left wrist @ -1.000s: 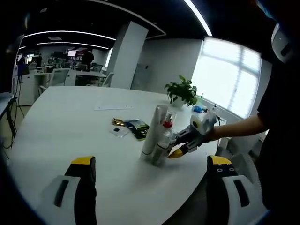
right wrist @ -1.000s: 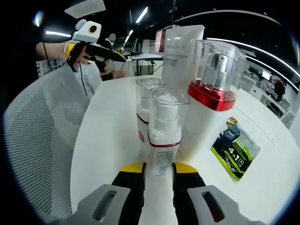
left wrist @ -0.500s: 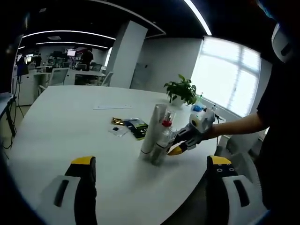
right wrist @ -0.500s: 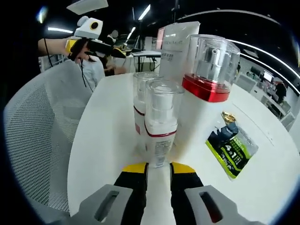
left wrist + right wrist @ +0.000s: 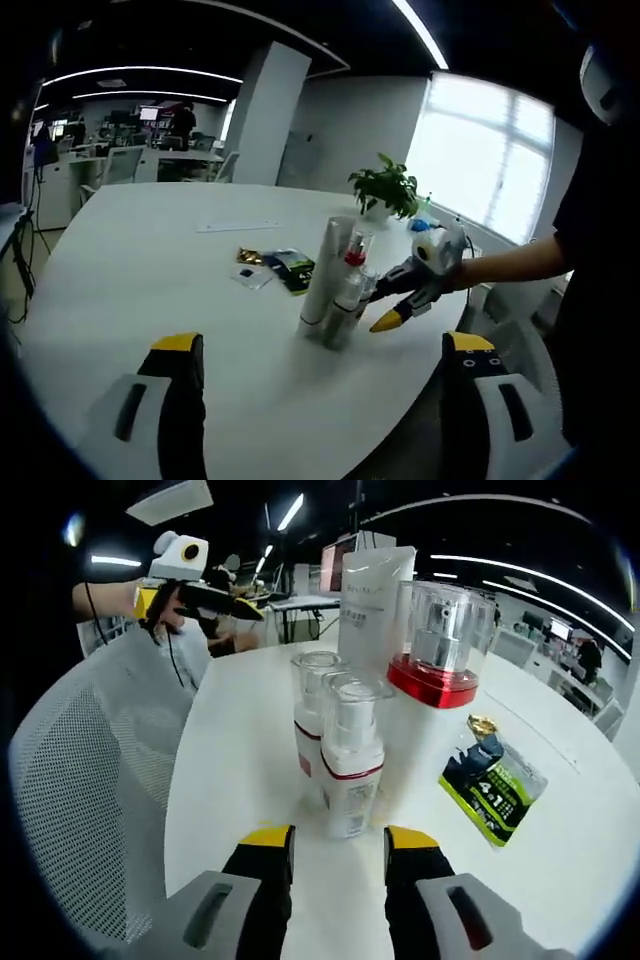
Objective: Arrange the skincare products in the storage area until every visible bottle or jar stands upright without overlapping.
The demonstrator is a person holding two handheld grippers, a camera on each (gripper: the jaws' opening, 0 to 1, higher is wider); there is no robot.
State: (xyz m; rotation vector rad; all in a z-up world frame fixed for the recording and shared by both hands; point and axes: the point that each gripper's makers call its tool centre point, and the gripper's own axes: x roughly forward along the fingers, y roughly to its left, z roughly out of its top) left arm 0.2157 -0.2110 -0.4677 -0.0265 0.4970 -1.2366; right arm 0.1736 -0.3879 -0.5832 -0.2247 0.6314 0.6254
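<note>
Office desks, ceiling light strips and a bright window ring a round white surface (image 5: 120, 270), with a potted plant (image 5: 385, 190) at its far edge. Four bottles (image 5: 350, 760) stand upright, clustered near a mesh chair (image 5: 90, 780). A sachet (image 5: 492, 792) reads "4:1"; the tube's lettering is illegible. The right gripper (image 5: 337, 845) is open, empty, just short of the nearest bottle. The left gripper (image 5: 320, 365) gapes wide, empty.

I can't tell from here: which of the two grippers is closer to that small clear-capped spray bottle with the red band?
The right gripper. Its open jaws sit just short of the spray bottle, one either side. The left gripper is held well back across the white table.
</note>
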